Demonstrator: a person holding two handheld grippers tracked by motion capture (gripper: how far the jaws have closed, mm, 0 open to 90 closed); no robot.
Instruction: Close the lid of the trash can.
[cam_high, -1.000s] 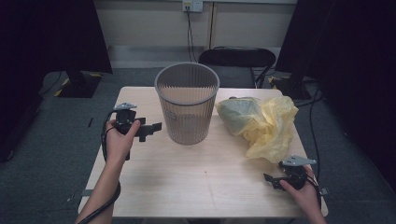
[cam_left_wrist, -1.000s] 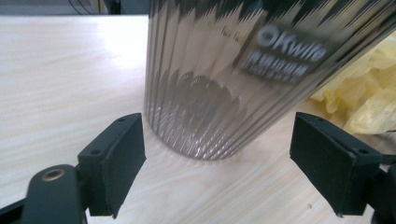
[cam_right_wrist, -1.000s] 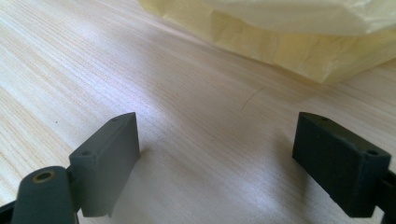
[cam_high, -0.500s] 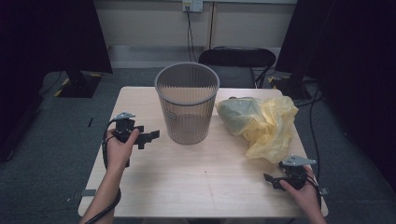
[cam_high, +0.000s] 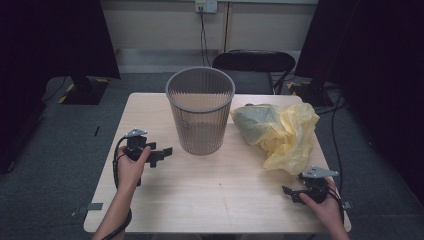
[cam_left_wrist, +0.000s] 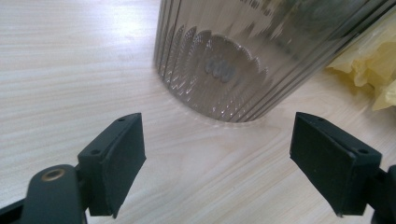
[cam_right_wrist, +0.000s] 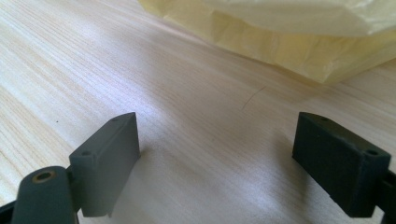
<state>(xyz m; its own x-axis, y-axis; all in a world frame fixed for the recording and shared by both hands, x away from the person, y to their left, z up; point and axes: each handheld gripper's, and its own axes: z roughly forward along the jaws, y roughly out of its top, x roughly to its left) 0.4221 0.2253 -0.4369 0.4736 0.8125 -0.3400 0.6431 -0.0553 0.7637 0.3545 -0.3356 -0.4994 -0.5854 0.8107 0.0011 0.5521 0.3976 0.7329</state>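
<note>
on the table: two gaping grippers, a bin and a bag

beside the grey ribbed mesh wastebasket, on its left, the left gripper is held low over the pale wooden table with its black jaws spread wide and nothing between them. from the left gripper view the wastebasket stands upright just ahead of the jaws, its round base resting on the wood, apart from both pads.

at the table's near right corner the right gripper sits in the person's hand, jaws likewise released and empty. ahead of it in the right gripper view lies the crumpled yellow plastic bag, near but not touching. seen from above, the bag is heaped just right of the wastebasket, with a grey-green bundle at its left side next to the wastebasket.
</note>
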